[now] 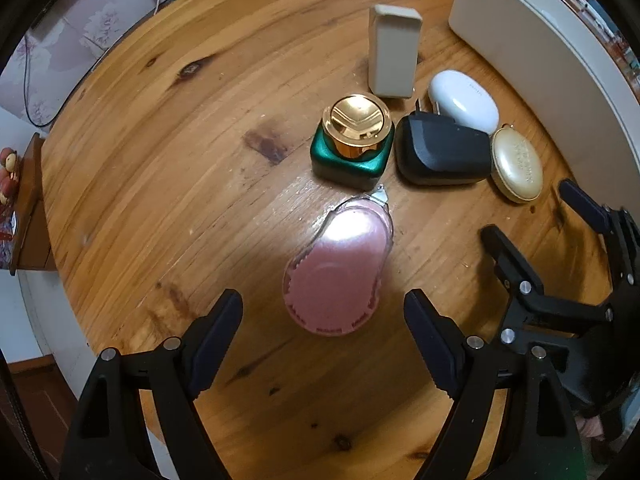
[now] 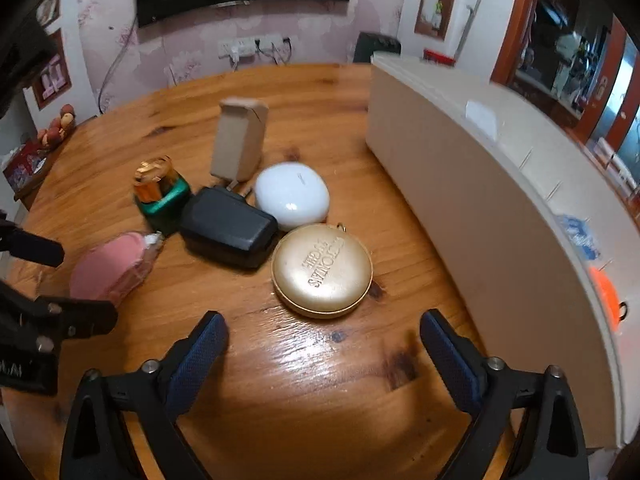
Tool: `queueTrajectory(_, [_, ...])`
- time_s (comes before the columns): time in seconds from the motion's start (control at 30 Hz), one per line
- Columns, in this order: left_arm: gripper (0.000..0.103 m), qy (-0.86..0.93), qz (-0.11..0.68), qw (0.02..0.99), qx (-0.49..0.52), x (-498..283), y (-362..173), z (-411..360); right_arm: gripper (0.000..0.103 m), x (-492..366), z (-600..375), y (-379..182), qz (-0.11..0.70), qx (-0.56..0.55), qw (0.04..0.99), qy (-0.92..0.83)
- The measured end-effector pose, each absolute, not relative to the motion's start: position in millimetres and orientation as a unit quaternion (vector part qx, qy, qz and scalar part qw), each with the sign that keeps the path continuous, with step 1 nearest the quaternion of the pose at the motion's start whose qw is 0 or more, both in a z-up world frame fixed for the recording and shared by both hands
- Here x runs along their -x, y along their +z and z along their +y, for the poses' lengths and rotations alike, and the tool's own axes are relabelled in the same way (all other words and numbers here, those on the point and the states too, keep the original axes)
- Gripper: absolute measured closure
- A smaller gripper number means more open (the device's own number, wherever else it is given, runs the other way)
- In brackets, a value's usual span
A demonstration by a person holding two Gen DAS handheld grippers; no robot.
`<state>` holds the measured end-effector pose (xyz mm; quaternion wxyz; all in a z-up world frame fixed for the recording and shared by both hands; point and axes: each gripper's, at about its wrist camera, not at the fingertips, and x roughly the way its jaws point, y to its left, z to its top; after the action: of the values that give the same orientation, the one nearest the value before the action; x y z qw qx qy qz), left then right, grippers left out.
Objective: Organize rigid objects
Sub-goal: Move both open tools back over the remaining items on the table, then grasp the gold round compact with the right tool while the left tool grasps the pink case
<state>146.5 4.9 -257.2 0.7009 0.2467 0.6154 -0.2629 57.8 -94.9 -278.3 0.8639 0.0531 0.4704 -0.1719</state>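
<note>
Since both the left gripper (image 1: 323, 316) and right gripper (image 2: 324, 336) gape empty, pinch the light, slick pink case (image 1: 338, 270) across its ribbed near sides.

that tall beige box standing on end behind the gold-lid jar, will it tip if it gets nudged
Probably. The beige box stands upright on its narrow end, so a push near the top would likely topple it. It looks like cardboard, so likely light and slightly crushable. Flat sides suggest it would slide rather than roll on the wooden table.

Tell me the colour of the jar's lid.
Shiny gold lid on a green jar. It shows best in the left wrist view.
</note>
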Motion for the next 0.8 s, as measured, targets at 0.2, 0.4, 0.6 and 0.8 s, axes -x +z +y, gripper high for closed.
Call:
queueTrajectory(0.2, [0.018, -0.262, 0.622, 0.698, -0.241, -154.7, -266.3, 4.6, 0.010, -68.7, -107.0, -277.5, 0.473, -0.086, 0.862, -0.158])
queueTrajectory(0.4, [0.018, -0.260, 0.623, 0.698, -0.239, -163.8, -266.9, 3.0, 0.001, -82.3, -113.1, -278.3, 0.480, -0.090, 0.858, -0.159])
queueTrajectory(0.6, [0.027, -0.264, 0.617, 0.701, -0.240, -165.5, -266.1, -1.5, 0.002, -83.6, -115.2, -279.0, 0.483, -0.086, 0.858, -0.152])
queueTrajectory(0.8, [0.049, -0.276, 0.609, 0.700, -0.250, -149.7, -255.3, 0.0, 0.047, -82.0, -109.7, -267.9, 0.477, -0.074, 0.868, -0.117])
